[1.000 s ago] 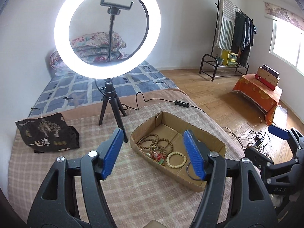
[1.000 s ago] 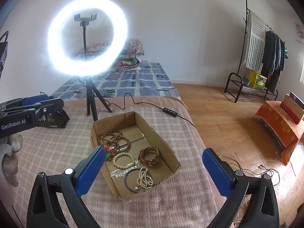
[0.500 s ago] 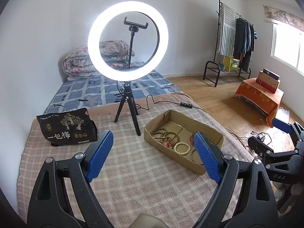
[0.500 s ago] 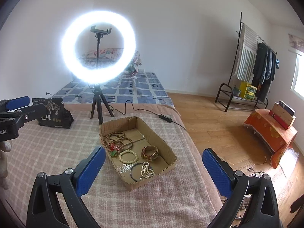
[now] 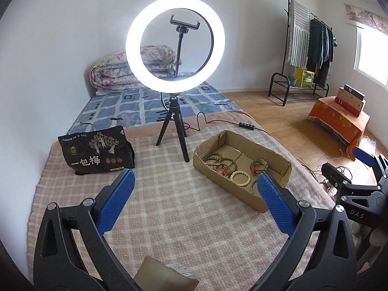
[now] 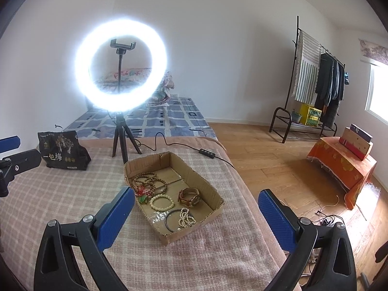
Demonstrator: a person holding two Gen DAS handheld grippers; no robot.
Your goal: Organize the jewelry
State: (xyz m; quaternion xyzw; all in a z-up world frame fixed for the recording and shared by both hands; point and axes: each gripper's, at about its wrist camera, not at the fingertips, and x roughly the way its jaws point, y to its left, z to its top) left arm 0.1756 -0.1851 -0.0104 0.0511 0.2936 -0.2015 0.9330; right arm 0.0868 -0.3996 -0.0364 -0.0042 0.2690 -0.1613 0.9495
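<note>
The left gripper point(image 5: 195, 181) hangs above a pink checked blanket point(image 5: 169, 213) spread on a bed, its 2 blue fingers point(image 5: 116, 201) spread wide with nothing between them; they have just been opening. The right gripper point(image 6: 196, 202) hangs above the same blanket, its fingers point(image 6: 115, 218) also spread wide and holding nothing.

The jewelry sits in a shallow cardboard tray point(image 6: 194, 169) on the blanket, right of the middle in the left view and between the right gripper's fingers in the right view, apart from both pairs of fingers. At the tray's far left lies a heap of brown bead strands point(image 6: 148, 181). Just near of it are a small red and green piece point(image 6: 141, 194) and a cream bead bracelet point(image 6: 161, 201). To the right of the bracelet lies a brown leather watch point(image 6: 190, 197). At the near end, a thin dark bangle point(image 6: 173, 220) overlaps a small pearl strand point(image 6: 185, 217).

Beyond the tray stands a lit ring light point(image 5: 174, 44) on a small black tripod point(image 5: 173, 128), its cable point(image 6: 174, 143) running right to an inline switch. A black printed bag point(image 5: 97, 150) lies on the blanket to the far left. Further off are a folded quilt point(image 5: 114, 72), a clothes rack point(image 6: 312, 80) and an orange-draped stand point(image 6: 339, 165) on the wooden floor.
</note>
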